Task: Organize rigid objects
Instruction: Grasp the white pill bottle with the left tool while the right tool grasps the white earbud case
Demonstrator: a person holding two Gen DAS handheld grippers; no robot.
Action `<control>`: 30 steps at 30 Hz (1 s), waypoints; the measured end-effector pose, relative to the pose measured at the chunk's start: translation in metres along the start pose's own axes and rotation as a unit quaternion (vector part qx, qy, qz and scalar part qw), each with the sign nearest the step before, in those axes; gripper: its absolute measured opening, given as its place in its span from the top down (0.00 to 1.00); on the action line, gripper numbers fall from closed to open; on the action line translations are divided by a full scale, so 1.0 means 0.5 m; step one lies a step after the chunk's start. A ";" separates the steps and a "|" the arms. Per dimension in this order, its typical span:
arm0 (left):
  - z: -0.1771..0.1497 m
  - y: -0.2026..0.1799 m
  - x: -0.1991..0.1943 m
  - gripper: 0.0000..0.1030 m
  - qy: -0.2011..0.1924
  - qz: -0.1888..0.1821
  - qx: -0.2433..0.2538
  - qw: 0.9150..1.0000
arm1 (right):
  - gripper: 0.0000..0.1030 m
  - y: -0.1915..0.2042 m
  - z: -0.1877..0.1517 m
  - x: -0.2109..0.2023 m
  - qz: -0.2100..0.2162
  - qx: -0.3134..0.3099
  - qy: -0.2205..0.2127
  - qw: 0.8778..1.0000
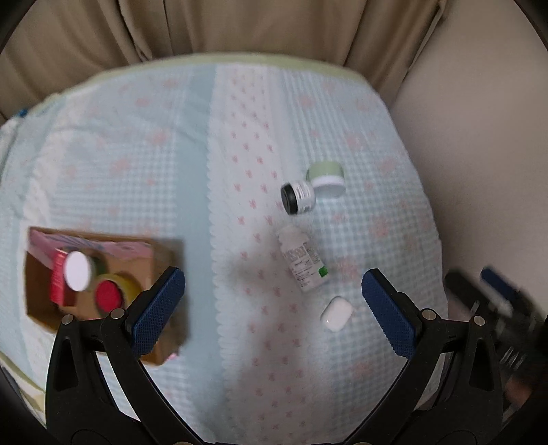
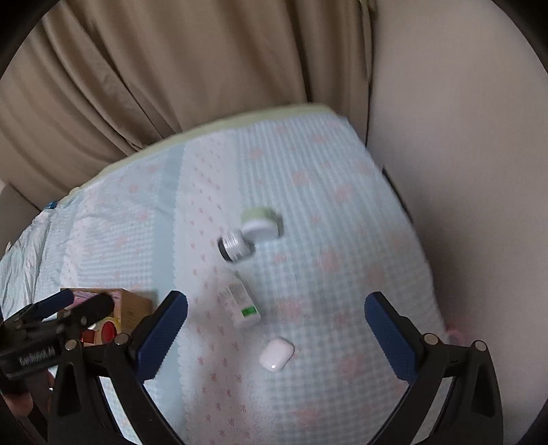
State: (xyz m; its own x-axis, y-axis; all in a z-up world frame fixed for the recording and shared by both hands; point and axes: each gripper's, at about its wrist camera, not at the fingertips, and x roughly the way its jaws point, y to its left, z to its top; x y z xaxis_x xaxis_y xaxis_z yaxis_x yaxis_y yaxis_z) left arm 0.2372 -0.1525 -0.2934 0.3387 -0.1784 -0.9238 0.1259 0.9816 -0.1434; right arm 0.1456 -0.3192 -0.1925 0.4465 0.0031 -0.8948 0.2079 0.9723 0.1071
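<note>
A soft light-blue bed cover with pink flowers [image 1: 144,164] fills the middle. Long tan curtains [image 2: 154,85] hang at the top. A plain cream wall [image 2: 462,171] is at the right.

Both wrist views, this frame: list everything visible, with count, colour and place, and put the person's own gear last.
bedspread: 1, pale blue with pink flowers, under everything
cardboard box: 1, brown, left side, holds items
white-lidded jar: 1, in the box
red-lidded jar: 1, yellow body, in the box
pink carton: 1, at the box's back wall
green-lidded jar: 1, on its side, farthest away
black-capped bottle: 1, lying beside it
white bottle: 1, green label patch, lying down
earbud case: 1, white, nearest
curtain: beige, behind
wall: off-white, right
left gripper: black, blue pads, open, empty
right gripper: same, open, empty
</note>
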 end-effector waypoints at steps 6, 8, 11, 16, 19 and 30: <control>0.020 -0.013 0.145 0.01 0.048 0.007 -0.014 0.999 | 0.00 -0.036 -0.092 0.126 -0.014 0.055 0.052 0.997; 0.023 -0.017 0.192 0.03 0.067 0.003 -0.017 0.998 | 0.05 -0.039 -0.121 0.164 -0.023 0.074 0.068 0.995; 0.028 -0.028 0.260 0.05 0.094 0.001 -0.017 0.995 | 0.10 -0.048 -0.152 0.208 -0.029 0.107 0.090 0.990; 0.024 -0.045 0.358 0.10 0.129 -0.005 -0.015 0.992 | 0.15 -0.056 -0.195 0.258 -0.042 0.164 0.094 0.981; 0.014 -0.048 0.405 0.16 0.153 -0.009 -0.023 0.988 | 0.16 -0.047 -0.213 0.285 -0.048 0.192 0.091 0.976; 0.011 -0.060 0.489 0.27 0.178 -0.006 -0.031 0.984 | 0.42 -0.018 -0.244 0.383 -0.072 0.230 0.130 0.962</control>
State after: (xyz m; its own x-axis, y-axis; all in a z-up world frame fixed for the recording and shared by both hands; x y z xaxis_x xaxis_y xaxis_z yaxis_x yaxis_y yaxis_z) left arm 0.3215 -0.2260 -0.5128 -0.0118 -0.1651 -0.9862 0.0666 0.9840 -0.1655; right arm 0.1234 -0.2987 -0.4177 0.1637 -0.0073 -0.9865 0.6406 0.7612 0.1007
